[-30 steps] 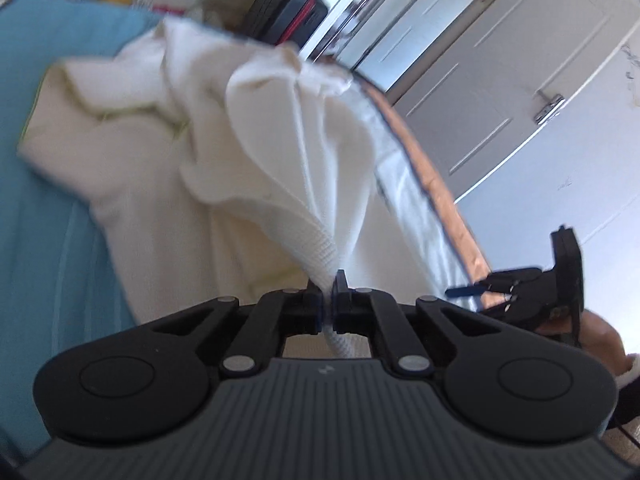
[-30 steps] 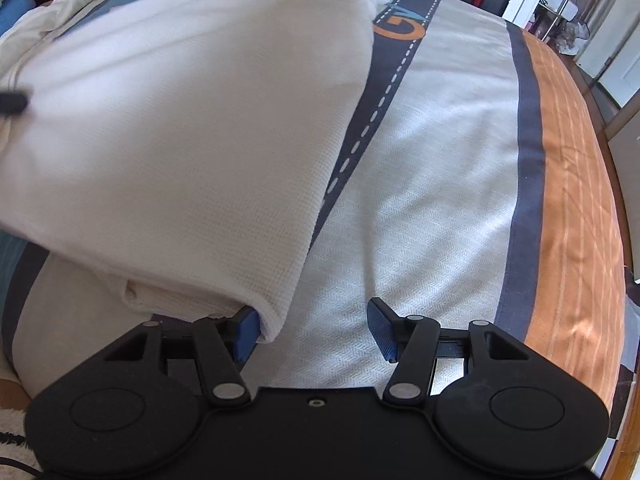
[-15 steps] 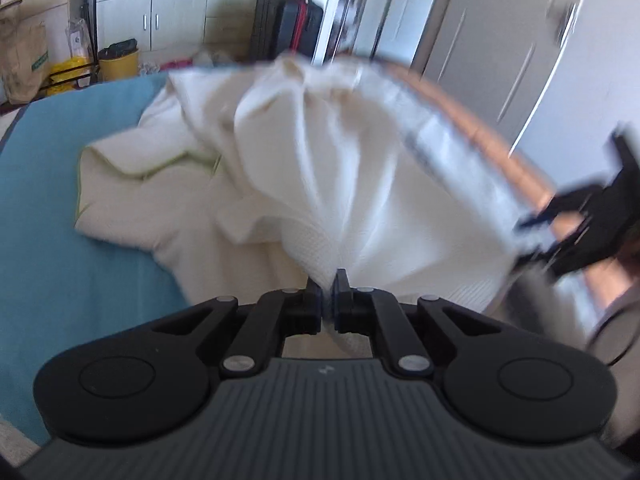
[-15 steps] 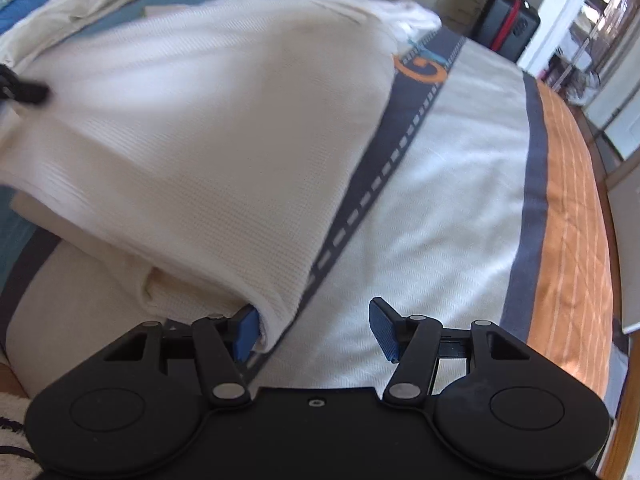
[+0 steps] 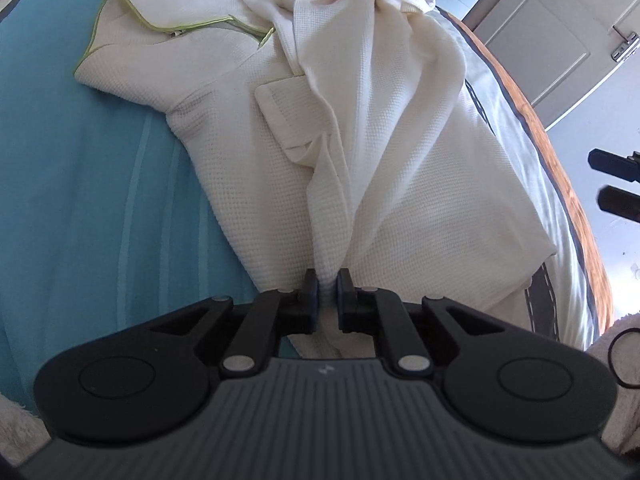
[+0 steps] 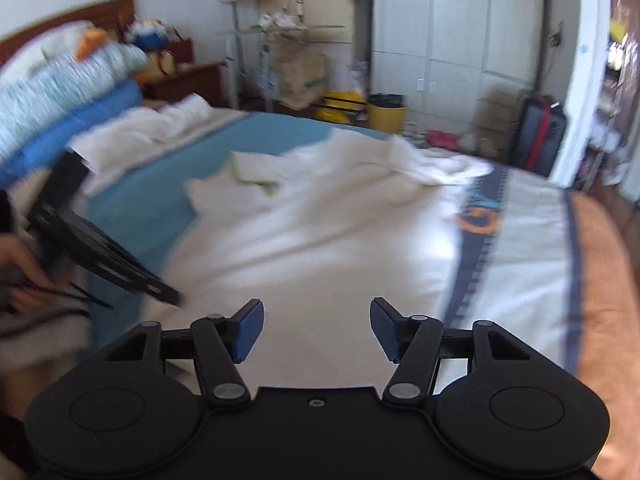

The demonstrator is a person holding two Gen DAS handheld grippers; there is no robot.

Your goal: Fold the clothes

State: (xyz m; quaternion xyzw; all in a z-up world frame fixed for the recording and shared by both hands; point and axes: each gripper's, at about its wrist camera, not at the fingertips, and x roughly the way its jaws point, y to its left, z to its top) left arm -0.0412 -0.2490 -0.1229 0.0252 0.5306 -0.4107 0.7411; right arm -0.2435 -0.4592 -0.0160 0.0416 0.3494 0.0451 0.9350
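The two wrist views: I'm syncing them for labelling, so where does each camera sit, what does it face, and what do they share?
Left wrist: sits behind the left gripper, looking down its fingers, shut on the cream waffle garment spread on the bed; the right gripper's fingers show at the right edge.
Right wrist: sits behind the open right gripper, facing across the bed toward the wardrobes; a hand holding the left gripper shows at left.
Shared: the garment, the bed, each other's gripper.
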